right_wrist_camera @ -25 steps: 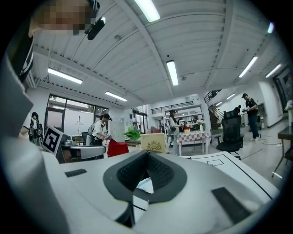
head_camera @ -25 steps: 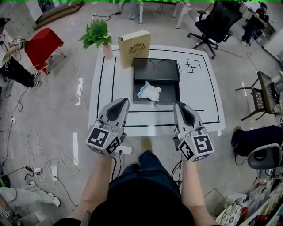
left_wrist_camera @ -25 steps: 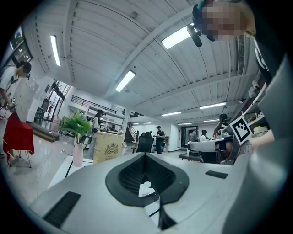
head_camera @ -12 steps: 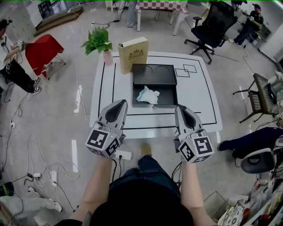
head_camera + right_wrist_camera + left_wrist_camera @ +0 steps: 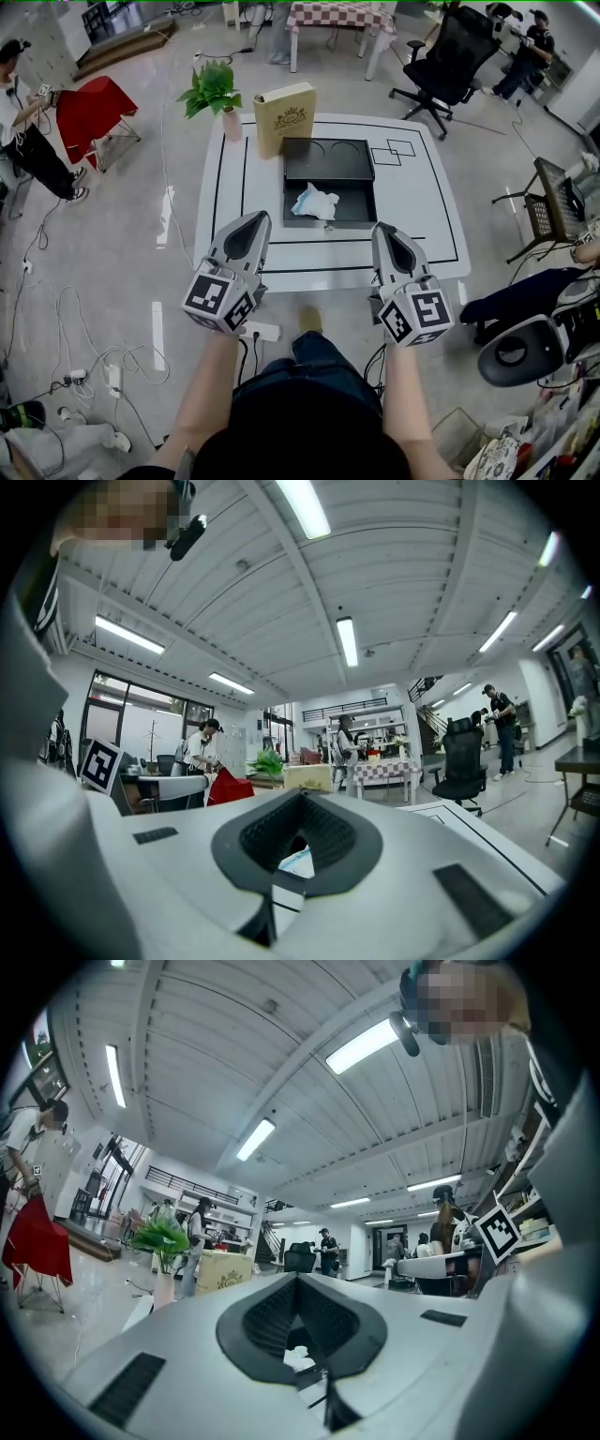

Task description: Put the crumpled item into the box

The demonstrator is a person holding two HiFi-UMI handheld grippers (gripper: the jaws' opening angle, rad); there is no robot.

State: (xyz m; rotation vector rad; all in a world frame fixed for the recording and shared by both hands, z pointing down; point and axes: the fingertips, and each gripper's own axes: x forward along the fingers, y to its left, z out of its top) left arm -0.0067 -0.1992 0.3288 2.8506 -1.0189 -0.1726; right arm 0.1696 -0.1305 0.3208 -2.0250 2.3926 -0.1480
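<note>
Nothing about the crumpled item (image 5: 315, 201) is changing since a second ago. Only my head view is drifting, so the whole scene is sliding a touch lower in frame. The item is lying inside the black box (image 5: 361, 211), in the near tray and toward its left side. The open lid (image 5: 330, 157) is lying flat just behind it.

So I'm judging the placing step as done, with nothing left to carry. The next move, as I'm reading it, is only a check that the item is sitting fully below the rim, and maybe closing the lid.

The item itself is looking like a white wad of paper or thin plastic, bunched and creased, with a faint bluish tint at one edge. I'm guessing it's light and springy.

I'm holding the left gripper (image 5: 260, 216) and the right gripper (image 5: 380, 228) level over the near edge of the tabletop (image 5: 412, 234). They're well apart from the box, one to each side of it. Both pairs of jaws are sitting together, tips meeting, gripping nothing.
</note>
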